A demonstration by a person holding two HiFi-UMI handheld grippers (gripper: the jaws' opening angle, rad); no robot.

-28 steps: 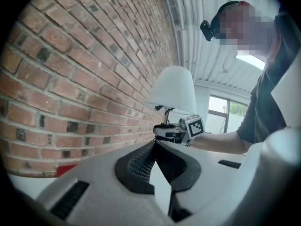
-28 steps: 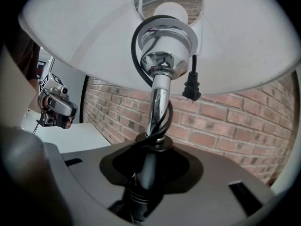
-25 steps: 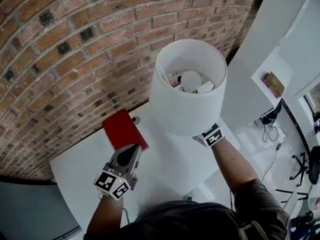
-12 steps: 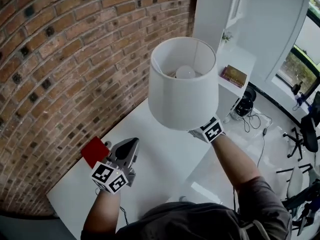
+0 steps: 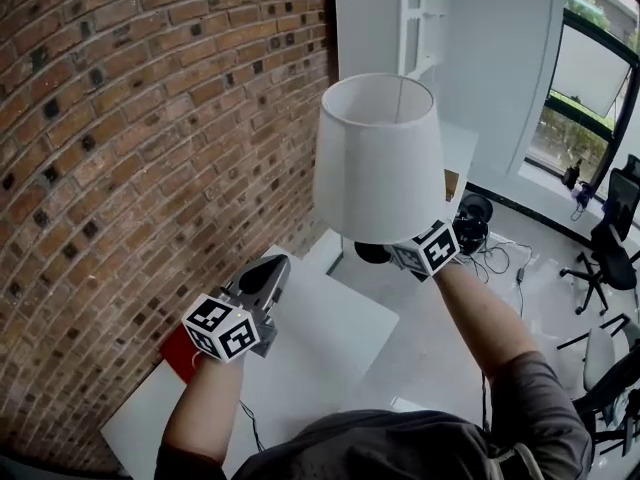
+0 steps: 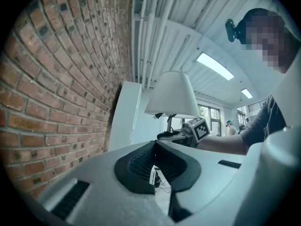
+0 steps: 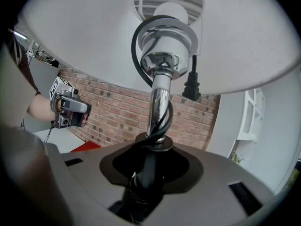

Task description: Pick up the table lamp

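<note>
The table lamp hangs in the air, clear of the table, its white shade (image 5: 380,158) upright in the head view. My right gripper (image 5: 392,256) sits under the shade, shut on the lamp's dark lower stem, which has black cord wound round it. In the right gripper view the chrome stem (image 7: 157,102) rises from between the jaws of my right gripper (image 7: 148,161) to the bulb socket. My left gripper (image 5: 268,268) is raised at the left, well apart from the lamp, shut and holding nothing. The left gripper view shows my left gripper (image 6: 155,145) with the shade (image 6: 173,94) beyond it.
A brick wall (image 5: 120,148) fills the left. Below lies the white table (image 5: 330,338) with a red book (image 5: 178,353) at its near left. A white shelf unit (image 5: 420,18) stands behind the lamp. Cables (image 5: 500,253) and office chairs (image 5: 610,258) are on the floor at right.
Both grippers have risen, and the lamp has gone up with the right one. The view has swung away from the table toward the shelf and windows; the red book now lies lower left.
</note>
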